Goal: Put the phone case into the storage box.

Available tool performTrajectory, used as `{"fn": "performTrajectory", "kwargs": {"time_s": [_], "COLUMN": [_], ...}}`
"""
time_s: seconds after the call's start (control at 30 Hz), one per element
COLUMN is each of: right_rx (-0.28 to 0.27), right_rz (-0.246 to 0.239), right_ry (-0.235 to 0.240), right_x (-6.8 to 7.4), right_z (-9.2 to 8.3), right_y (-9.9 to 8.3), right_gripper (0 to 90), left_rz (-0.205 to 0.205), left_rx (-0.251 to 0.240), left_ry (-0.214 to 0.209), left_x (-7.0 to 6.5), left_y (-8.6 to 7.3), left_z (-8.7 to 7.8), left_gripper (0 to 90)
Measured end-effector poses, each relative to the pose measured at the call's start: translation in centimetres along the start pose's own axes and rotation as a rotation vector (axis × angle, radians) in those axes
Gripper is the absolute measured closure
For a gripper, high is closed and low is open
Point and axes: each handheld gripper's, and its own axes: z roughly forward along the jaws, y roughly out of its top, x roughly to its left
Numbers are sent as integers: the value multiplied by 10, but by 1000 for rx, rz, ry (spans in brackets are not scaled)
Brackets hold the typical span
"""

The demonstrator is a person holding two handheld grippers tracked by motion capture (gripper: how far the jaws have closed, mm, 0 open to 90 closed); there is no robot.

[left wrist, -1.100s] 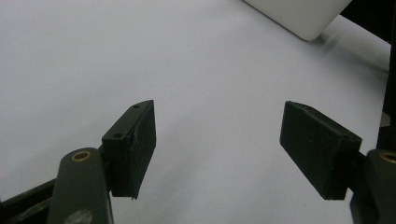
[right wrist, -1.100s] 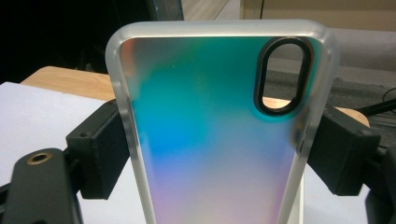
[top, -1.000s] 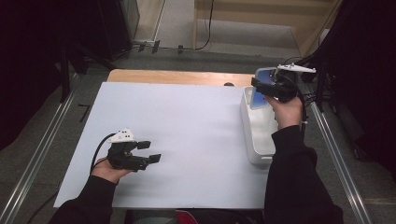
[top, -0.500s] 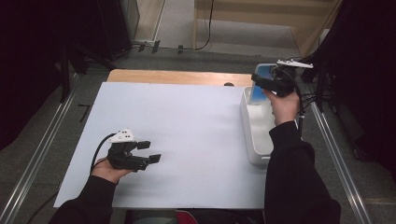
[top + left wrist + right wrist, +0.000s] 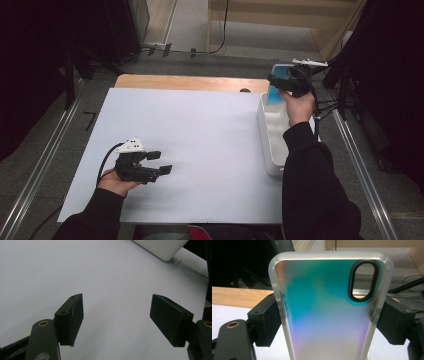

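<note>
One phone case (image 5: 324, 310) sits clamped upright between your right tongs (image 5: 284, 83), above the far end of the white bin (image 5: 270, 145) at the counter's (image 5: 200, 130) right edge. Your left tongs (image 5: 159, 162) rest released and empty near the front left corner.

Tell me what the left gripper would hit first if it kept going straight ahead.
Probably the white bin; the left gripper points across bare white sheet toward it, jaws open, though depth is uncertain.
</note>
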Motion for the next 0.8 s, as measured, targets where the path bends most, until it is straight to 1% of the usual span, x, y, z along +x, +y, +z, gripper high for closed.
{"fn": "performTrajectory", "kwargs": {"time_s": [0.1,0.2,0.27,0.4,0.5,0.53,0.6,0.8], "right_rx": [7,10,9,17,23,21,25,24], "right_rz": [7,2,16,9,20,20,-3,1], "right_ry": [-17,-29,-37,-50,-45,-50,-74,-71], "right_x": [1,0,0,1,2,2,3,6], "right_z": [6,9,11,15,17,18,19,21], "right_y": [-2,-3,-4,-5,-7,-7,-8,-10], "right_gripper": [147,147,147,147,147,147,147,147], "left_rz": [1,0,-1,0,0,0,1,-1], "left_rx": [2,1,1,1,1,-1,4,-2], "left_ry": [-2,-3,-2,-1,2,2,2,2], "left_x": [0,0,0,0,0,0,0,0], "left_y": [0,0,0,0,0,0,0,0], "left_z": [0,0,0,0,0,0,-1,-1], "left_gripper": [268,268,268,268,268,268,268,268]}}
